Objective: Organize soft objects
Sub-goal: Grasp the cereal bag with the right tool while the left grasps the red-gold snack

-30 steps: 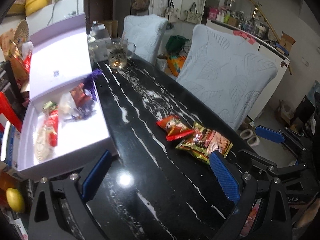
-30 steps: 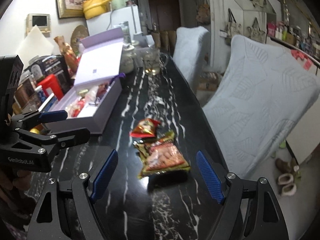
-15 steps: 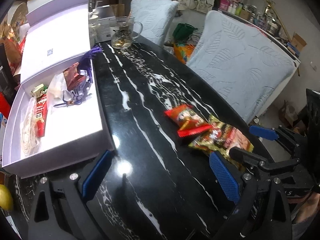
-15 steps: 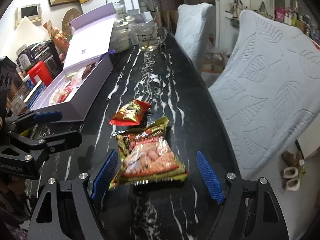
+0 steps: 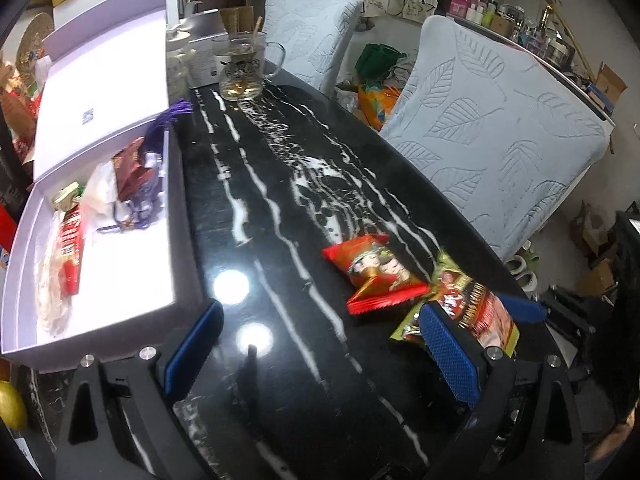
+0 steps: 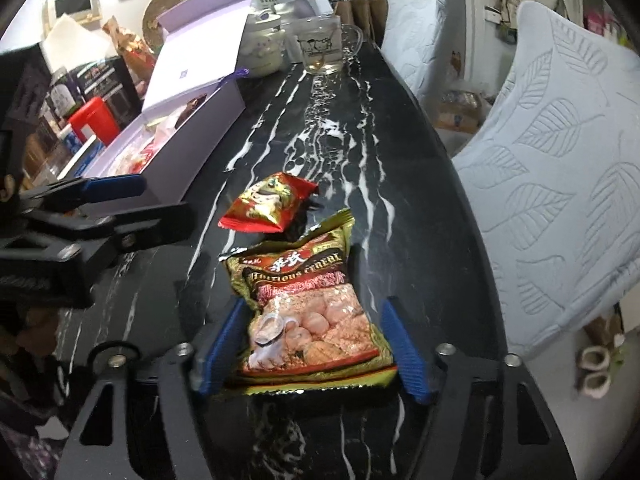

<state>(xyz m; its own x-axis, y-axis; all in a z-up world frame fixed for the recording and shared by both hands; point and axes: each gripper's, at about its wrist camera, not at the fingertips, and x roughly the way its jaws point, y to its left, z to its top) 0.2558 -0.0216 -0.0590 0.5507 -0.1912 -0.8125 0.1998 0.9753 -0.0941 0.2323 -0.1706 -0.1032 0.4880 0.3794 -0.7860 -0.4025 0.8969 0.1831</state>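
Observation:
A green-gold cereal packet (image 6: 308, 304) lies on the black marble table (image 6: 408, 216), with its near end between the open jaws of my right gripper (image 6: 312, 344). A small red snack packet (image 6: 268, 202) lies just beyond it. In the left wrist view the red packet (image 5: 376, 276) and the cereal packet (image 5: 476, 312) lie to the right. My left gripper (image 5: 320, 352) is open and empty over bare table. An open lilac box (image 5: 120, 280) holds several packets at the left.
A glass mug (image 5: 244, 68) stands at the table's far end, with a white jar (image 6: 264, 48) beside it. Two chairs with pale leaf-pattern covers (image 5: 492, 136) stand along the right edge. Shelves of clutter (image 6: 80, 92) are behind the box.
My right gripper has moved forward and down, so the cereal packet now lies between its jaws. My left gripper has also moved forward and lower over the table.

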